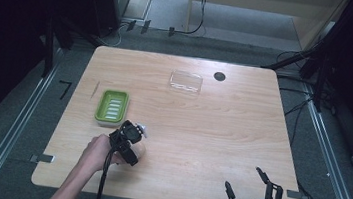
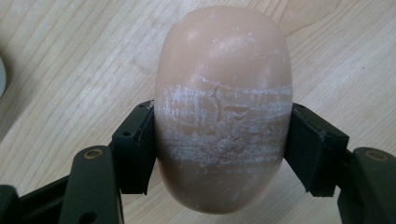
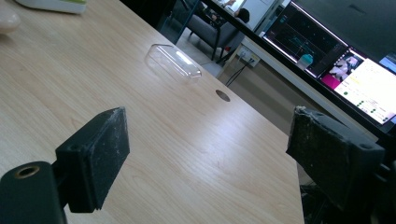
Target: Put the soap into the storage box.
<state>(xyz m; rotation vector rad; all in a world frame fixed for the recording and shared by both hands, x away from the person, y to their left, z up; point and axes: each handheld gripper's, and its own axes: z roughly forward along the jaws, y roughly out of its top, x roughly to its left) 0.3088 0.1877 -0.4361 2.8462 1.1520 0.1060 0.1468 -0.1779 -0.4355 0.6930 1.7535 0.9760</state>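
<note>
Left claw (image 2: 219,154) clamped on the soap (image 2: 223,107), just above the pale wood surface (image 1: 221,135) near the green dish (image 1: 112,106). Right claw (image 3: 205,154) gapes wide at the near edge; clear lid (image 1: 185,82) far side, dark room around.

You've got the bar of soap (image 2: 223,112) pinned across its middle, one black pad pressed to each long side, its rounded end pointing away from you along the jaws. It's a smooth, peach-coloured oval bar, scuffed with whitish streaks and a few small nicks in a band across its upper face. From the high view you see it (image 1: 139,150) at the near left of the wooden table (image 1: 221,130), just short of the green soap dish (image 1: 112,106).
</note>
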